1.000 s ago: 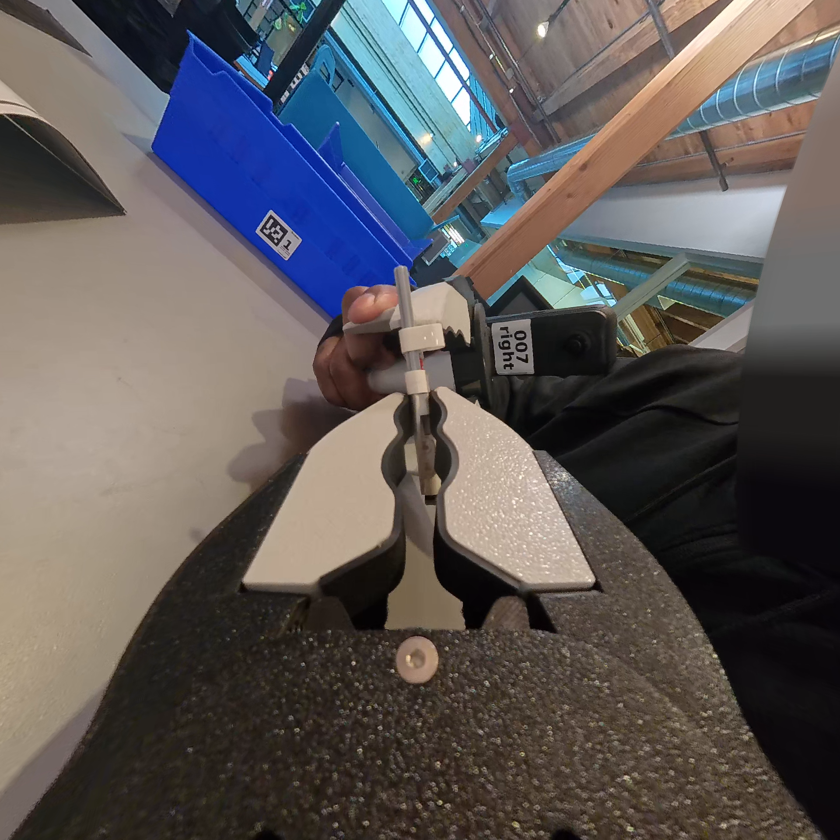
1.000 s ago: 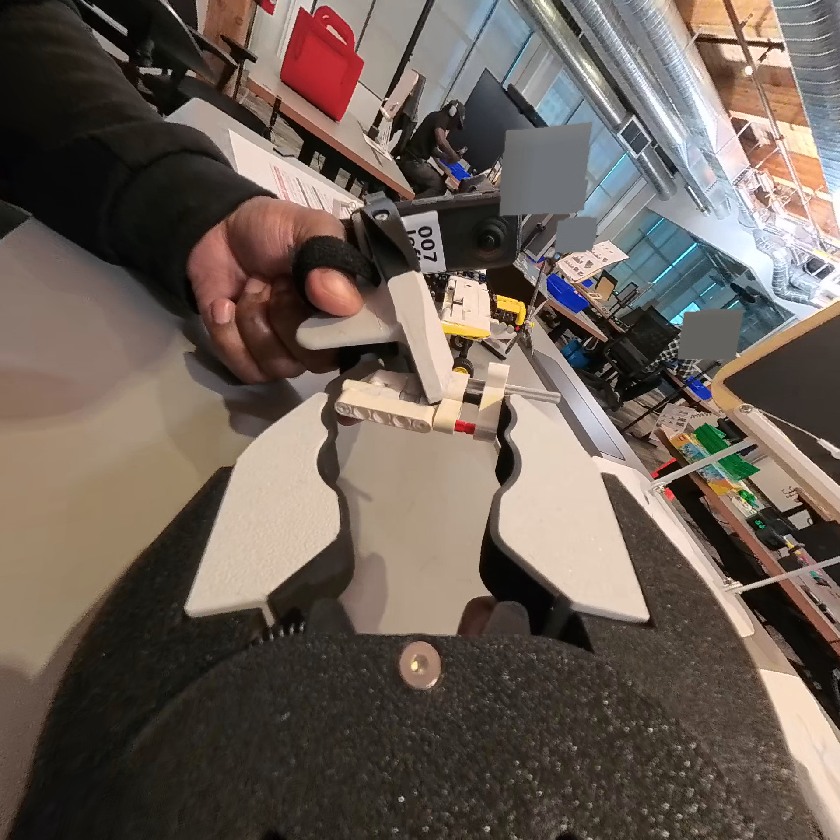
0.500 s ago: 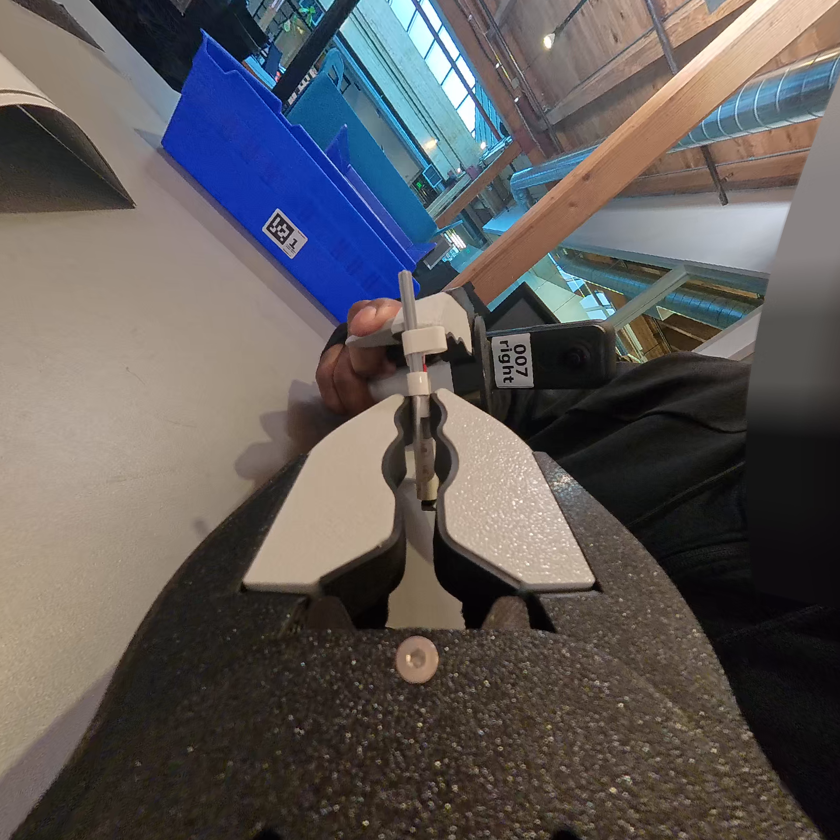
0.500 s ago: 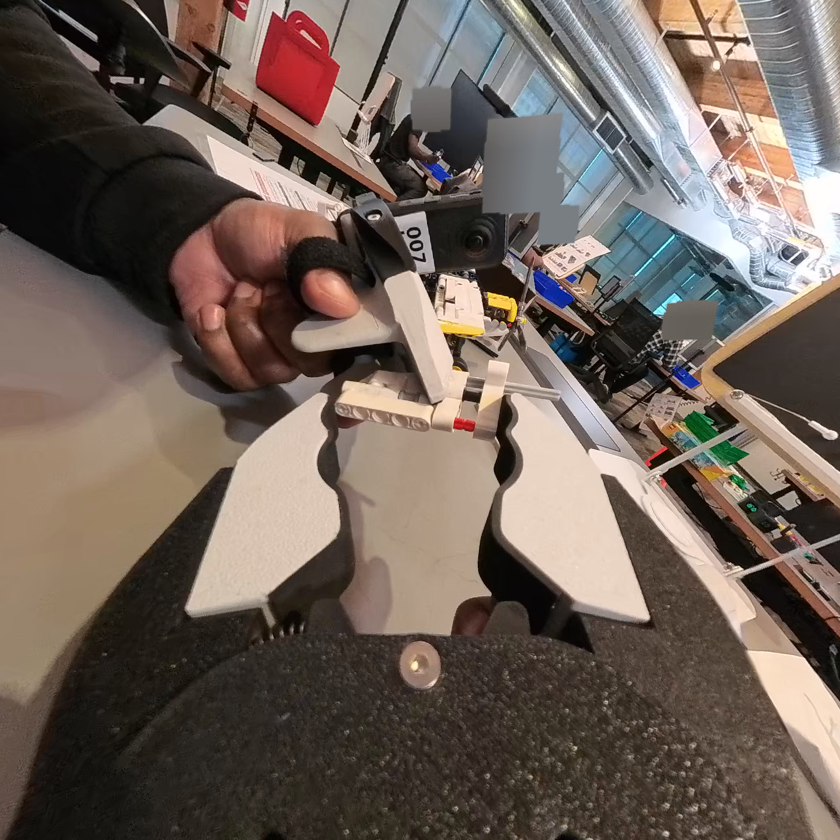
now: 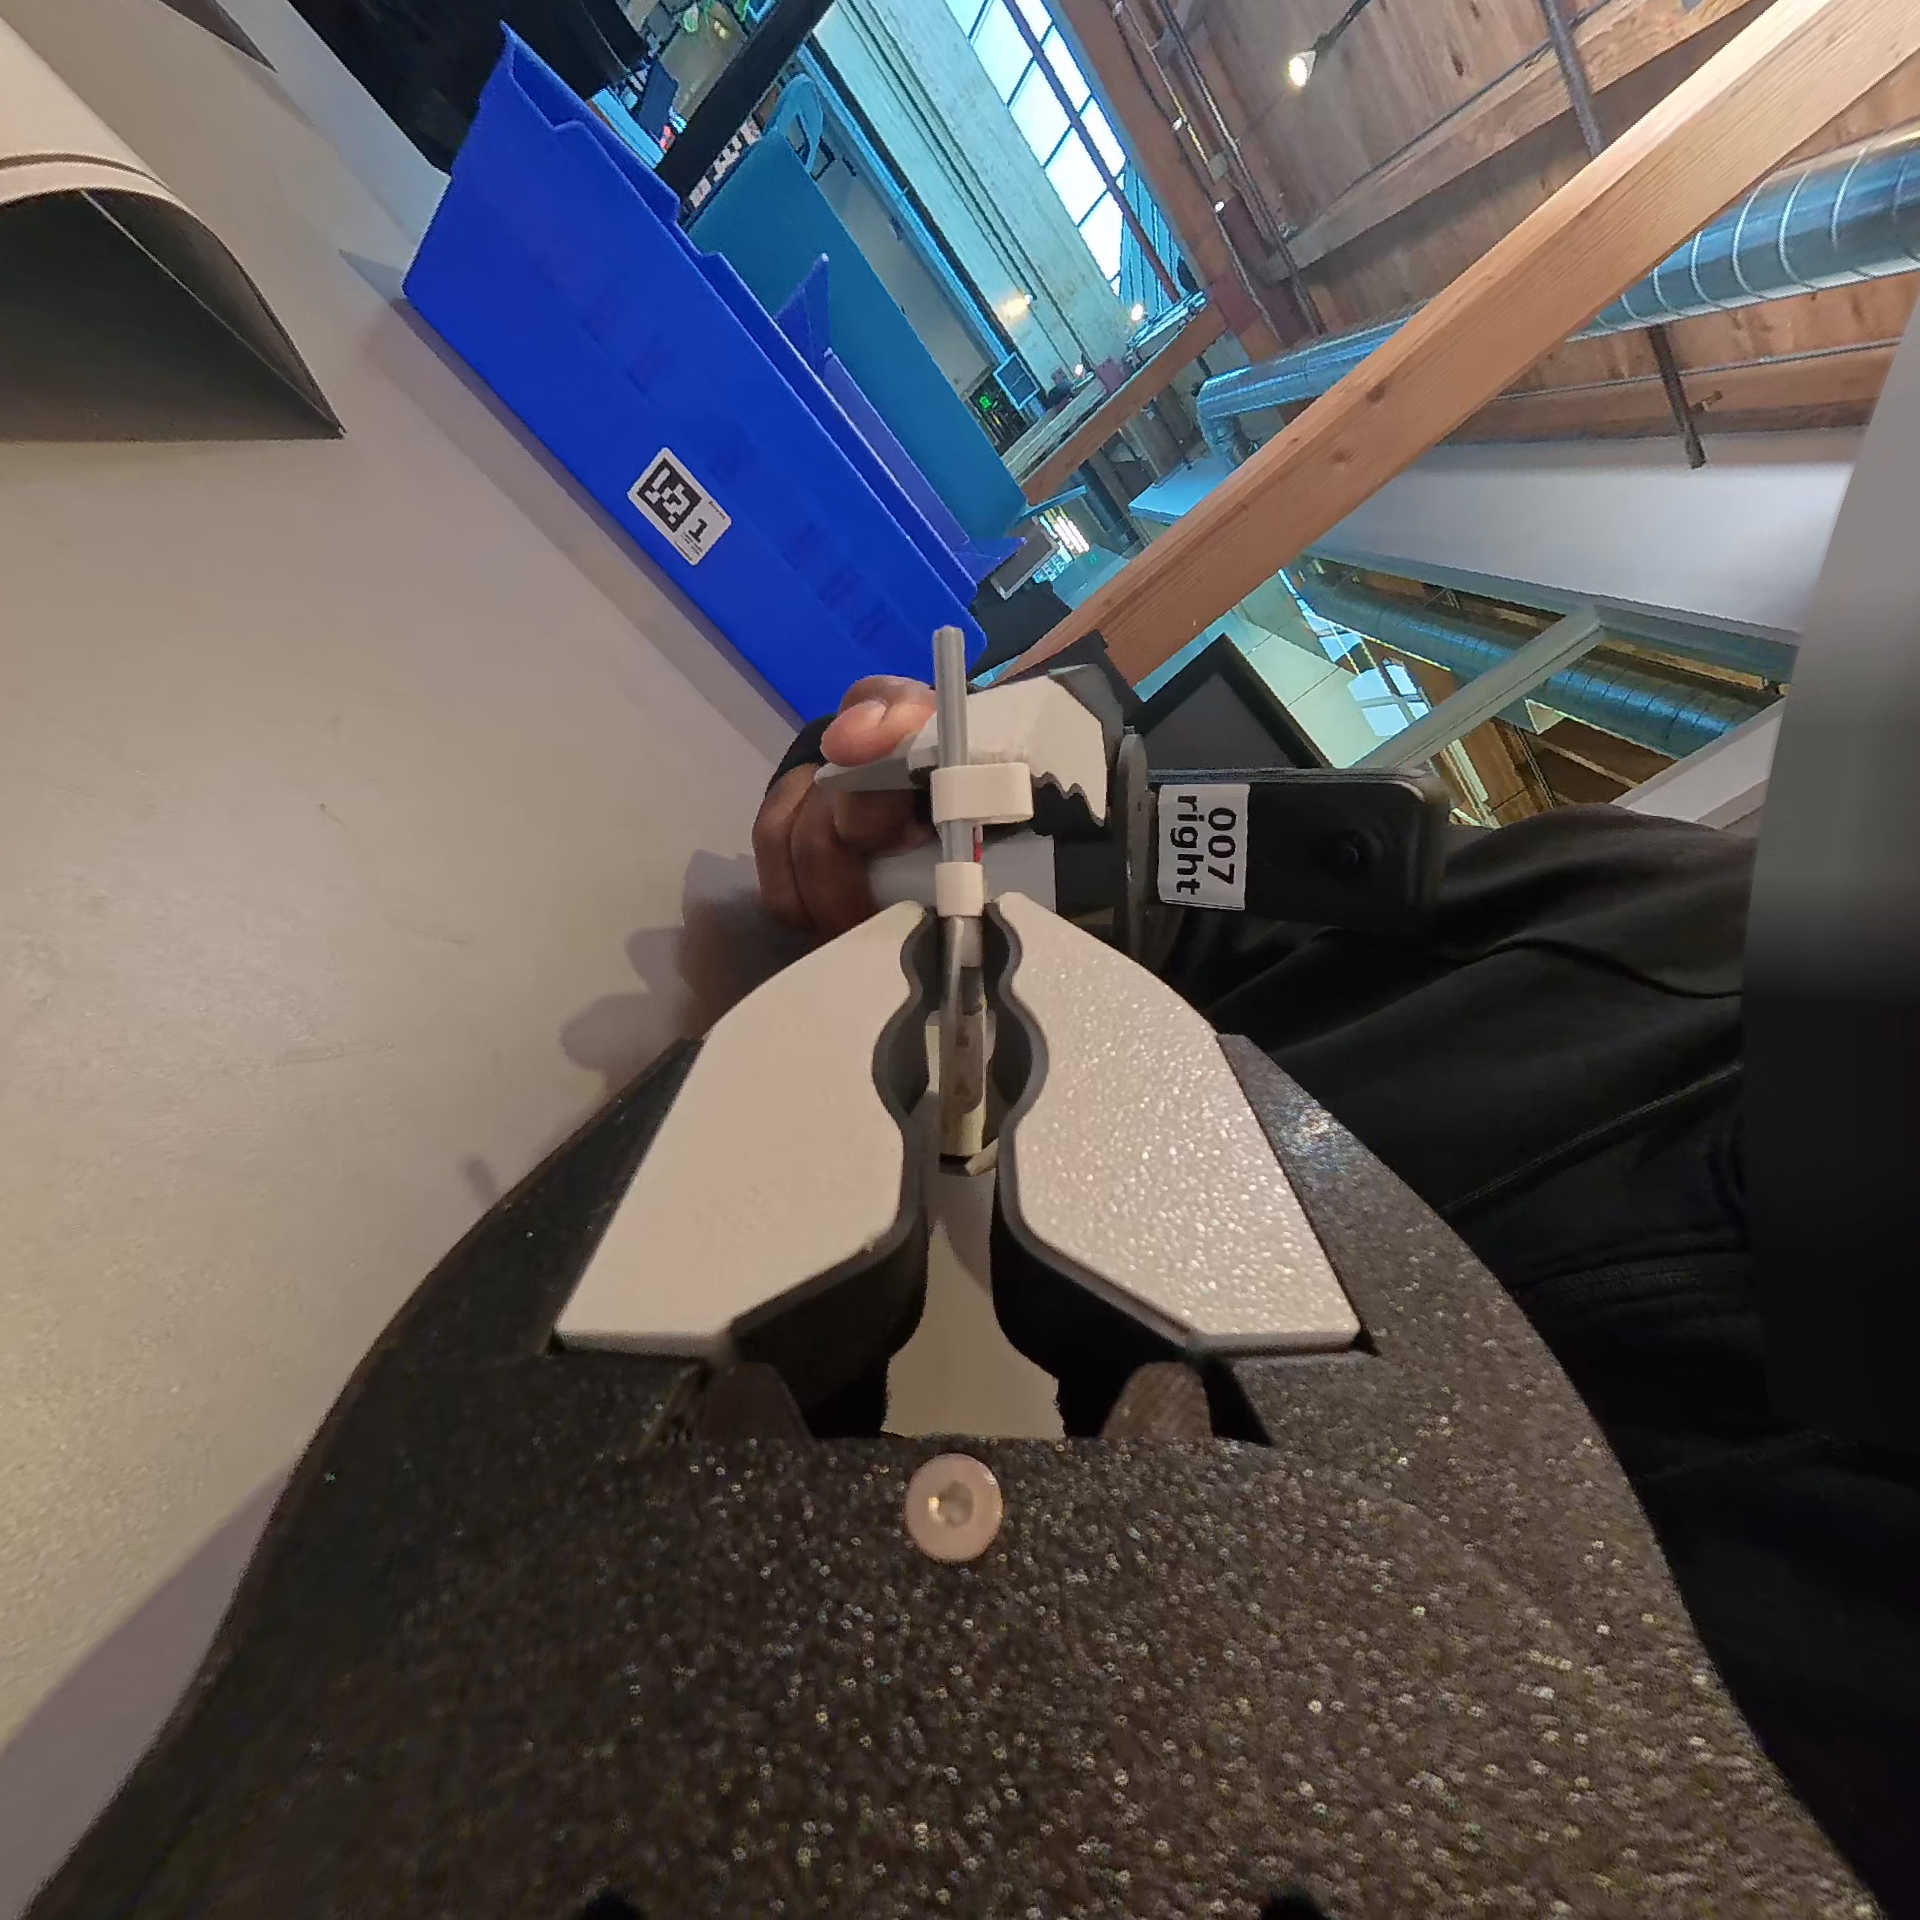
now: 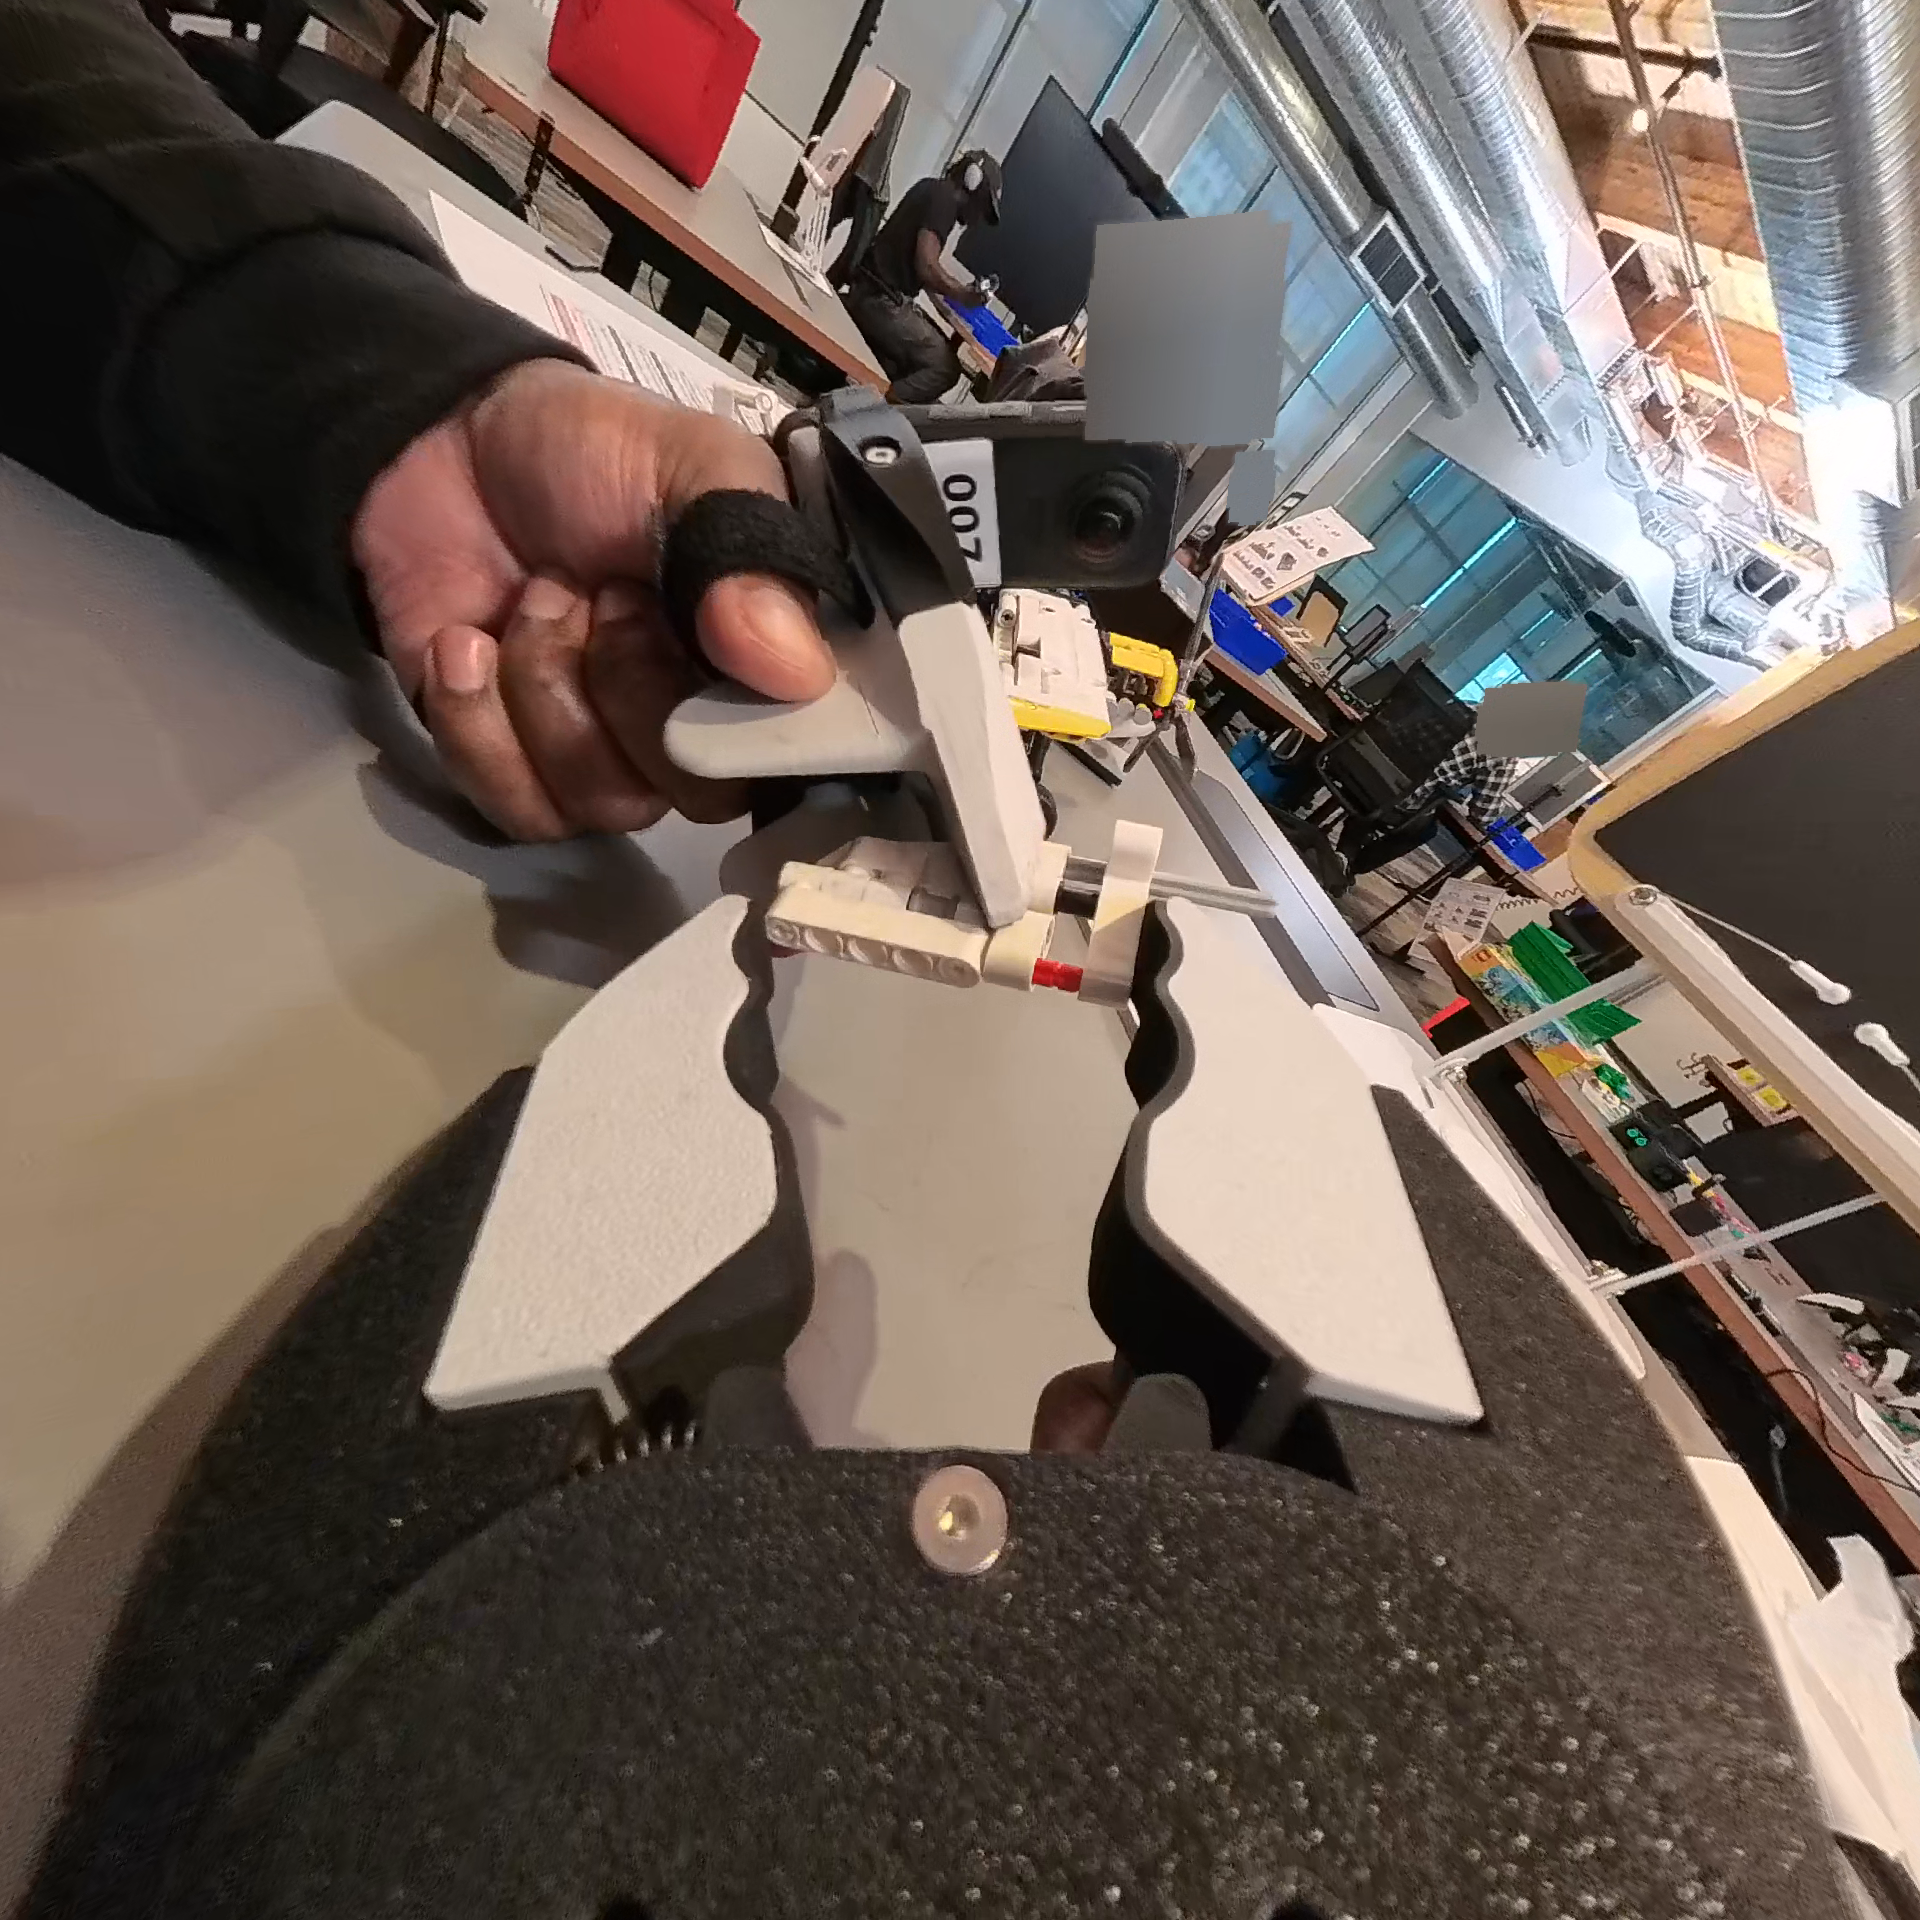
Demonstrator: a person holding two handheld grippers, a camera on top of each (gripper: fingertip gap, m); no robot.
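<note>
My left gripper (image 5: 961, 920) is shut on a small white brick assembly (image 5: 961, 1039), which I see edge-on between its pads. A grey axle (image 5: 948, 686) with a white connector (image 5: 982, 790) sticks out past the tips. In the right wrist view the left gripper (image 6: 987, 831) pinches the white beam (image 6: 883, 935) from above. A red pin (image 6: 1058, 974), a white connector (image 6: 1127, 894) and the axle (image 6: 1216, 891) lie to the beam's right. My right gripper (image 6: 954, 925) is wide open, and the assembly spans the gap at its fingertips. It also shows in the left wrist view (image 5: 997, 821), just beyond the assembly.
A blue bin (image 5: 675, 395) with a tag and a folded grey sheet (image 5: 125, 301) stand on the grey table (image 5: 260, 831). A white and yellow brick model (image 6: 1060, 675) sits behind the grippers. A printed sheet (image 6: 623, 343) lies farther back. A wood-rimmed board (image 6: 1766, 883) stands at the right. The grippers are tip to tip, or close to it.
Both views have tilted slightly. The left gripper stays shut on the assembly and the right stays open around it.
</note>
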